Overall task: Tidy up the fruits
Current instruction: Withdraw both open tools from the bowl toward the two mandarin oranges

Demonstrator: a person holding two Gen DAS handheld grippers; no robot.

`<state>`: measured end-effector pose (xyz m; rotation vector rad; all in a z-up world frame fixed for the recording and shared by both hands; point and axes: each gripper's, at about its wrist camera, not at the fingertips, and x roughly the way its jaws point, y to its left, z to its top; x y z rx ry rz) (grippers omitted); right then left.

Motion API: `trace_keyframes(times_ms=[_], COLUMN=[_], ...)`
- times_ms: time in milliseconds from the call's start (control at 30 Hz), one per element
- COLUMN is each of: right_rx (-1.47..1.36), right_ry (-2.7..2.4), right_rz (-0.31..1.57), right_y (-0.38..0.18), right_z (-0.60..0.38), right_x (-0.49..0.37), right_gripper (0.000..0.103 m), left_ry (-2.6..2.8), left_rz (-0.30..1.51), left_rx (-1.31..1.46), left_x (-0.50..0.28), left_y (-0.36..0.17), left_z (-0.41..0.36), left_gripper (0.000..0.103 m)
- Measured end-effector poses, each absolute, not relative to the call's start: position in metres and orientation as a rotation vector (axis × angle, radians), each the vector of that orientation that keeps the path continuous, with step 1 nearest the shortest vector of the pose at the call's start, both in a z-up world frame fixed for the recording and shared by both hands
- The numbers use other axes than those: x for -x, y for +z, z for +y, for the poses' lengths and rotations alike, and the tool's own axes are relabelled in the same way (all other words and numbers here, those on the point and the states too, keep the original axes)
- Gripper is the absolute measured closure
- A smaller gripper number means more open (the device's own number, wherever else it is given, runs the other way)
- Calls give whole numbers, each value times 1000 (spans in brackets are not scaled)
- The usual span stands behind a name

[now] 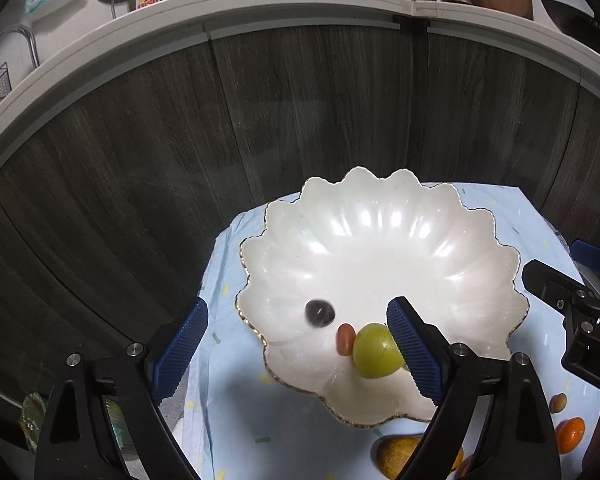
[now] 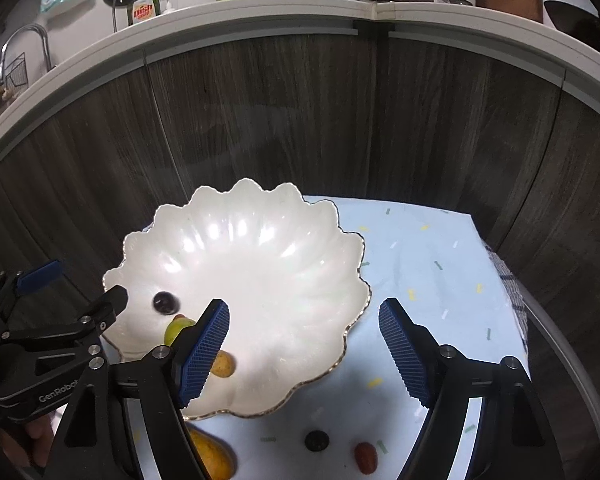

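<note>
Jaws wide, green fruit beside pad.

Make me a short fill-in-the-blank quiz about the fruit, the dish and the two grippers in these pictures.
1. The white shell-shaped dish rests on a light ____ cloth.
2. Beside the green fruit in the dish lies a small ____ tomato.
3. The dark grape lies ____ the dish.
4. The left gripper and the right gripper both stand ____, holding nothing.

Missing words: blue; red; inside; open
</note>
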<state>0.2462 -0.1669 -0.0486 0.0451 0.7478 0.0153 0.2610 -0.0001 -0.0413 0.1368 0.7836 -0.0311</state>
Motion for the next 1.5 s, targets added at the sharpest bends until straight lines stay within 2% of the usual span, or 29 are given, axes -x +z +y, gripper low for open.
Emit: trace_keyframes(times_ms=[1500], right_rx=[-89], right_ry=[-72], right_rz=[718], right_y=[-34], right_z=[-217], right_x=[-148], right_gripper=[25], left_ry=[-142], left_rz=[757], left_rx=[-149], left_x=[-174], left_y=[-19], left_z=[-45], left_gripper=[10])
